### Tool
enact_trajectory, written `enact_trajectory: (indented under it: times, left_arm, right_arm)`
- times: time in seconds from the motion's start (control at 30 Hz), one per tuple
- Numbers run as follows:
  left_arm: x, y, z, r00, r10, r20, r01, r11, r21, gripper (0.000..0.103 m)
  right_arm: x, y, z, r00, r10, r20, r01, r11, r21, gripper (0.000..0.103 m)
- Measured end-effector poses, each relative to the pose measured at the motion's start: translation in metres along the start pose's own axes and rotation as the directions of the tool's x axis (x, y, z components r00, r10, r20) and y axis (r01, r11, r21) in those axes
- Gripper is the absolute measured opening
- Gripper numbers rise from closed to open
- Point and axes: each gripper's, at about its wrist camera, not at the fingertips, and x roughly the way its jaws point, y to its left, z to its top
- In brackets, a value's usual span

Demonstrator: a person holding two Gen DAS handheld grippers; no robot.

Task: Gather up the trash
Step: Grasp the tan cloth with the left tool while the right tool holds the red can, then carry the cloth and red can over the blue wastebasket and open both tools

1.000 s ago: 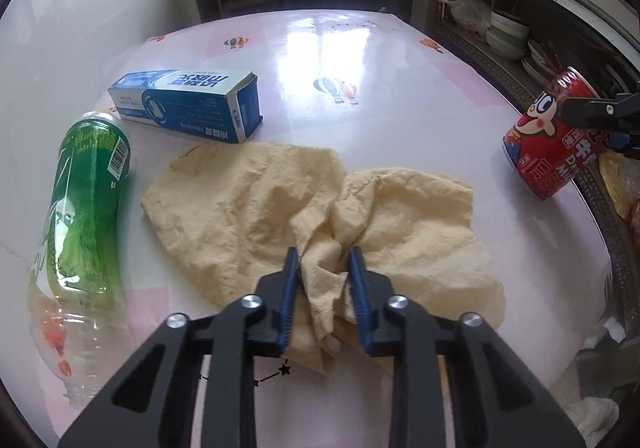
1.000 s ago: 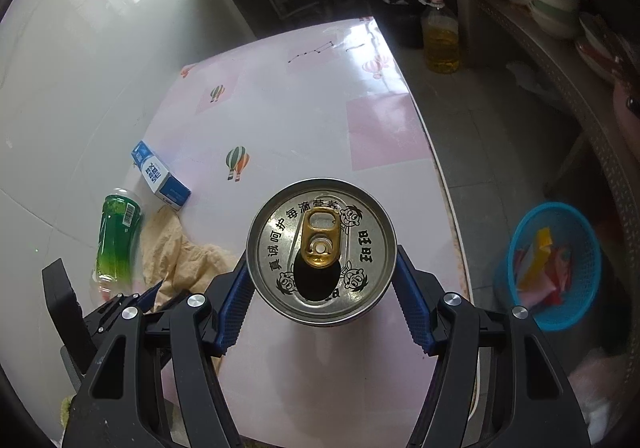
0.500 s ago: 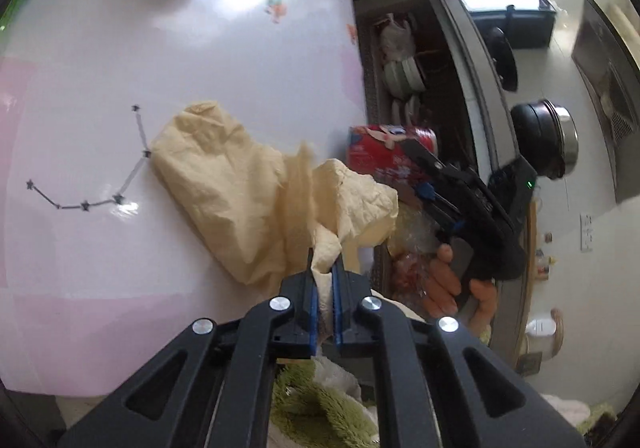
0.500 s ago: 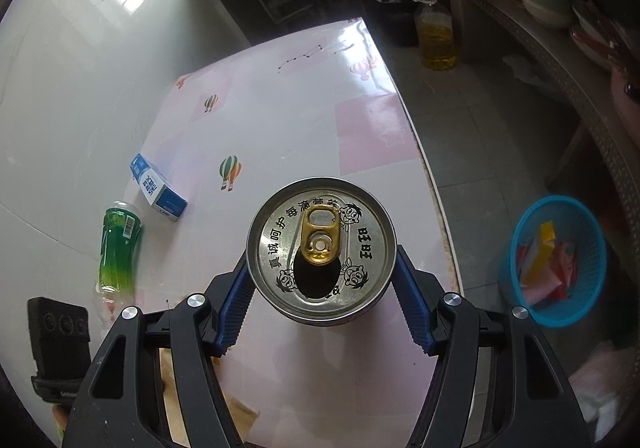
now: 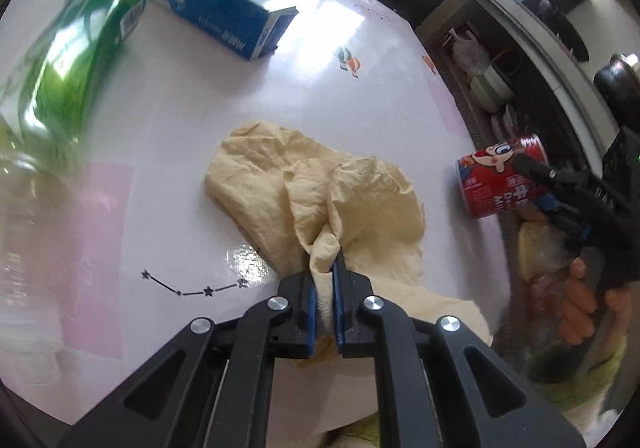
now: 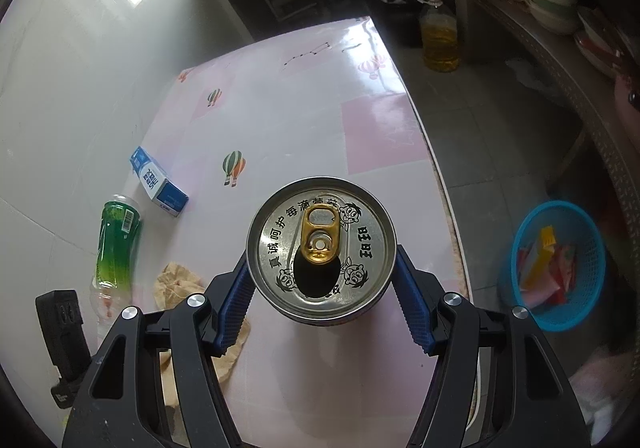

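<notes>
Left tool [image 5: 325, 290] pinches fold of beige cloth [image 5: 316, 192], rest draped on surface [image 5: 168, 152]. Right tool [image 6: 322, 290] clamps red drink can [image 6: 322, 248] above surface edge. Risks: thin fold slipping out; trailing cloth dragging green bottle [image 5: 76, 44]; can spilling dregs before blue basket [image 6: 556, 264] on floor.

Daylight fills both views, bright and cool. Window reflections glare white on the glossy table [image 5: 168, 120], strongest beyond the blue box [image 5: 224, 8] and in a small patch just left of the cloth [image 5: 316, 204]. In the right wrist view the wall left of the table [image 6: 304, 120] is washed out, while the shelves behind it sit in deep shade. The green bottle [image 5: 76, 60] is smeared by motion blur in the left wrist view; the can [image 6: 320, 248] top is sharp. Fisheye bending curves the table edges, and dark vignetting rings every corner.
</notes>
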Motion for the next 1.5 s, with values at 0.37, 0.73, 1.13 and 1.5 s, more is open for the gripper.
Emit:
enact_trajectory:
  times: [0.37, 0.73, 1.13, 1.5]
  left_arm:
    - [0.007, -0.041, -0.026, 0.915, 0.357, 0.189, -0.401, 0.857, 0.324, 0.059]
    - [0.009, -0.026, -0.016, 0.965, 0.223, 0.137, -0.254, 0.927, 0.277, 0.056]
    - [0.007, -0.03, -0.007, 0.981, 0.156, 0.114, -0.18, 0.952, 0.247, 0.007]
    - [-0.023, -0.048, 0.009, 0.981, 0.106, 0.165, -0.142, 0.964, 0.225, 0.005]
  right_arm:
    - [0.0, 0.0, 0.0, 1.0, 0.001, 0.0, -0.001, 1.0, 0.001, 0.063]
    - [-0.001, -0.002, 0.001, 1.0, 0.012, -0.001, -0.012, 1.0, 0.015, 0.063]
    - [-0.003, -0.004, 0.001, 1.0, 0.018, 0.004, -0.018, 1.0, 0.002, 0.062]
    - [-0.027, -0.026, 0.0, 0.995, 0.081, 0.06, -0.085, 0.995, 0.054, 0.062]
